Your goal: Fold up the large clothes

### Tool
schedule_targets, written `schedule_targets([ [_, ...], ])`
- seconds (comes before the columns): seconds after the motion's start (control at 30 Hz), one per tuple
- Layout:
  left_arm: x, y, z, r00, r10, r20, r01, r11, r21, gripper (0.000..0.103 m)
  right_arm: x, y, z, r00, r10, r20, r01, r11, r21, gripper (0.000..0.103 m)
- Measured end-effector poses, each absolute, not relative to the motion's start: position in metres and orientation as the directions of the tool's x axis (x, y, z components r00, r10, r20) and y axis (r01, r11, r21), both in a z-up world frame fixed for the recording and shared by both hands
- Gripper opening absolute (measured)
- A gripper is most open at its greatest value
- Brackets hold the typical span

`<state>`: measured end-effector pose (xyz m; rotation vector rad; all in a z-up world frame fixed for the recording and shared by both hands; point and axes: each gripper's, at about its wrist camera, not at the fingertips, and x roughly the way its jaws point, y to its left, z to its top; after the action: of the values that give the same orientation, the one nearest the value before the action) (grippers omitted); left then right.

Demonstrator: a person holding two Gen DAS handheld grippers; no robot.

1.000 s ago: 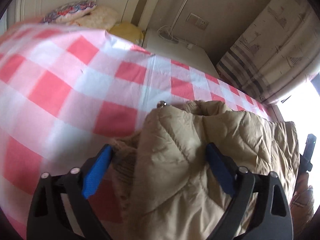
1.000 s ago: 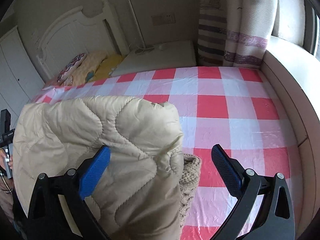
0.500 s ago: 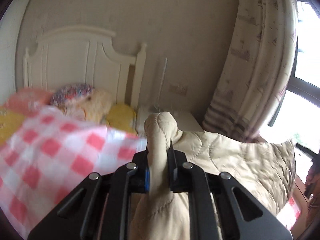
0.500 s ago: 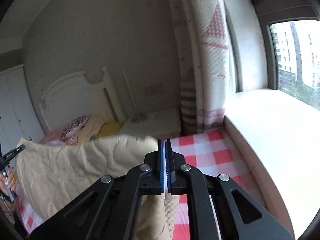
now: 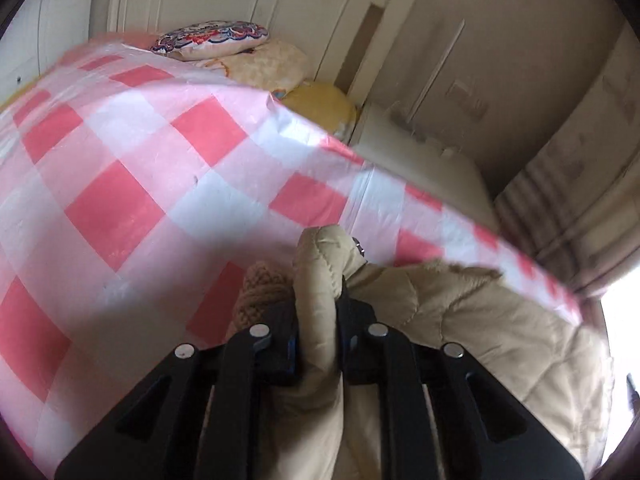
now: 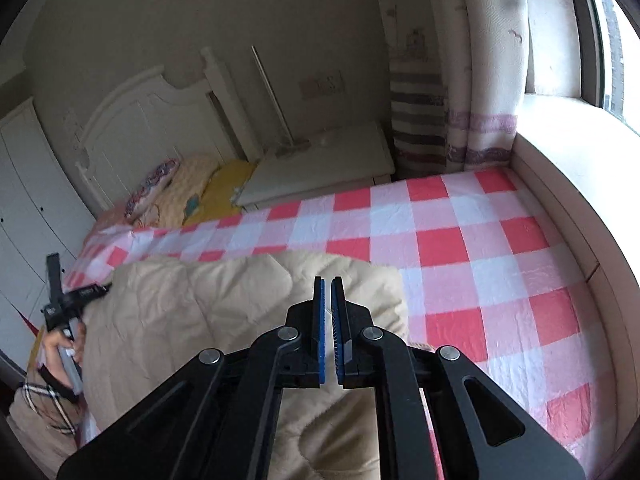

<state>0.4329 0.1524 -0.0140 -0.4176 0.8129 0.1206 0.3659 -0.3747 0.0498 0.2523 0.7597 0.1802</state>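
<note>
Two tongs are at work on one beige quilted coat [image 6: 224,312], which lies spread over the red-and-white checked bed [image 6: 500,264], toward its foot edge on the side away from the window. The left tongs [image 5: 318,320] are clenched on a thick roll of the coat's padded edge, with a knitted cuff [image 5: 260,288] bunched just beside them. The right tongs [image 6: 328,328] have their blue pads almost together with a narrow slit between; the coat sits below and behind them, and I cannot tell whether any cloth is pinched.

Judging by this, the step in hand is laying the coat down flat after a lift, ahead of the first fold. Next, both corners should be pulled apart to take out slack, then the cloth let go once it rests on the bed.

Half a second ago both tongs were raised, with the coat hanging in the air and the cameras facing the wall and headboard [image 6: 152,120]; now they have come down, and the coat rests on the bed.
</note>
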Motion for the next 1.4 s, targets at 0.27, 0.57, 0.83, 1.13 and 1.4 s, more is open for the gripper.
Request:
schedule_targets([
  [0.27, 0.440, 0.148, -0.028, 0.651, -0.060, -0.757, -0.240, 0.929, -0.281, 0.022, 0.373, -0.441, -0.006, 0.653, 0.422, -0.629, 0.075, 0.790, 0.608, 0.099],
  [0.57, 0.427, 0.148, -0.016, 0.690, -0.072, -0.721, -0.213, 0.931, -0.297, 0.015, 0.384, -0.388, 0.006, 0.583, 0.424, -0.693, -0.096, 0.883, 0.459, 0.024],
  [0.83, 0.390, 0.156, 0.070, 0.854, -0.034, -0.519, -0.137, 0.947, -0.289, 0.014, 0.353, -0.387, 0.093, 0.796, 0.296, -0.528, -0.127, 0.935, 0.331, 0.015],
  [1.13, 0.497, 0.125, -0.033, 0.607, 0.033, -0.794, -0.141, 0.988, -0.066, 0.025, 0.459, -0.345, -0.029, 0.591, -0.026, -0.807, 0.106, 0.993, 0.046, 0.017],
  [1.4, 0.500, 0.135, -0.037, 0.590, 0.049, -0.806, -0.190, 0.979, -0.080, 0.045, 0.465, -0.332, -0.026, 0.582, -0.129, -0.803, 0.108, 0.991, -0.081, 0.018],
])
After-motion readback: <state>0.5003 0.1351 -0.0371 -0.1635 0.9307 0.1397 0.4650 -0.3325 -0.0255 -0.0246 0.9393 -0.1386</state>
